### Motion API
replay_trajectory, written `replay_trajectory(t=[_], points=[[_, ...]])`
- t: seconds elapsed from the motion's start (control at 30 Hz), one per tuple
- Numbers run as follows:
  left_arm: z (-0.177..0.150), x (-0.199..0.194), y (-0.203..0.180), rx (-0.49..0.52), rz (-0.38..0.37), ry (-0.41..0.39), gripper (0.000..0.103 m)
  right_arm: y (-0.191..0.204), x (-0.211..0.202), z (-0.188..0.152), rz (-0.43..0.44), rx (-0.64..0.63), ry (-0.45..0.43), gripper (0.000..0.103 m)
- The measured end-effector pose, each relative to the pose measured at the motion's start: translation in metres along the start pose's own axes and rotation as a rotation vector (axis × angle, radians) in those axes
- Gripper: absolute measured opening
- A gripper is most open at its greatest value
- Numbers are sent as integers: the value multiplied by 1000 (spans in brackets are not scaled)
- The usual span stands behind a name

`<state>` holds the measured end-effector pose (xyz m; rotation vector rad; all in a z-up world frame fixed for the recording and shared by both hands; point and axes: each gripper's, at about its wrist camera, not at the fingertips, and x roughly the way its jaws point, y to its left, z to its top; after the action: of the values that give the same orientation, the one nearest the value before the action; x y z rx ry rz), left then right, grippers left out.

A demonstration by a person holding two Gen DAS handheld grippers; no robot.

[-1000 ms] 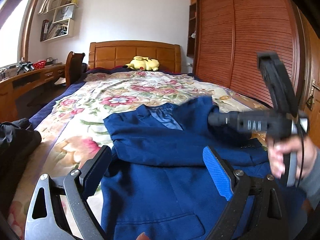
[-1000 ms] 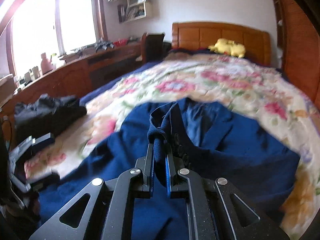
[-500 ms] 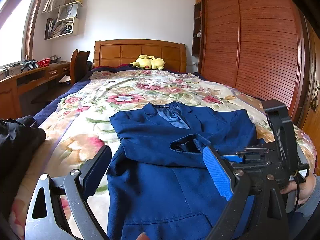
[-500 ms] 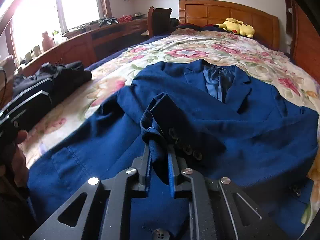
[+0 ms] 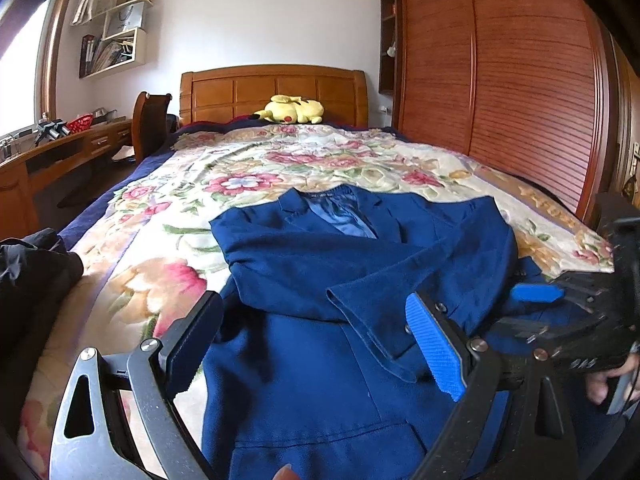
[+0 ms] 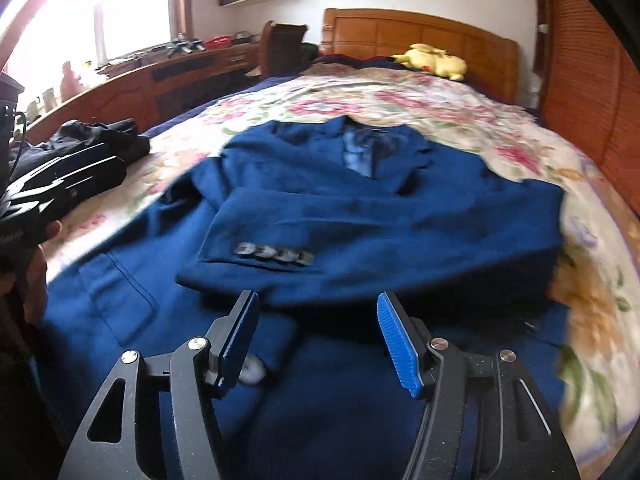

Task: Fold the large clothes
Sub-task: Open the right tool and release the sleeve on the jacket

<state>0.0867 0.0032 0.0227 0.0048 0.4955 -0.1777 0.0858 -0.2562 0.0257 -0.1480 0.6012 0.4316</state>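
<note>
Blue suit jacket lies flat on the floral bedspread, collar toward the headboard at the top of the frame, hem toward the bottom. One sleeve is folded across the chest, long axis running left-right in the right wrist view, buttoned cuff ending left of centre.

Right gripper: jaws have just been opening, now spread, nothing between the pads; folded sleeve sits just above and ahead of the tips, jacket front below them. In the left wrist view it enters from the right edge, low over the jacket.

Left gripper: jaws spread wide, empty, hovering over the jacket's lower left front.

Judgement: sleeve fold looks placed; next grab is probably the jacket's left side edge or hem, and the left gripper is nearer that edge. Dark clothing is heaped at the left edge. No containers in play.
</note>
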Motion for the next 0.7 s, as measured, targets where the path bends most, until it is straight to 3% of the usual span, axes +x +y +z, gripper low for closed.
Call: replay_trajectory(t=[0.33,0.7], points=[[-10,23,-30,77,-62,110,93,-35,1,-15,-217,27,41,63],[-26,55,-54,142,-105,272,93,-33,16,-25,-193,63,71,63]])
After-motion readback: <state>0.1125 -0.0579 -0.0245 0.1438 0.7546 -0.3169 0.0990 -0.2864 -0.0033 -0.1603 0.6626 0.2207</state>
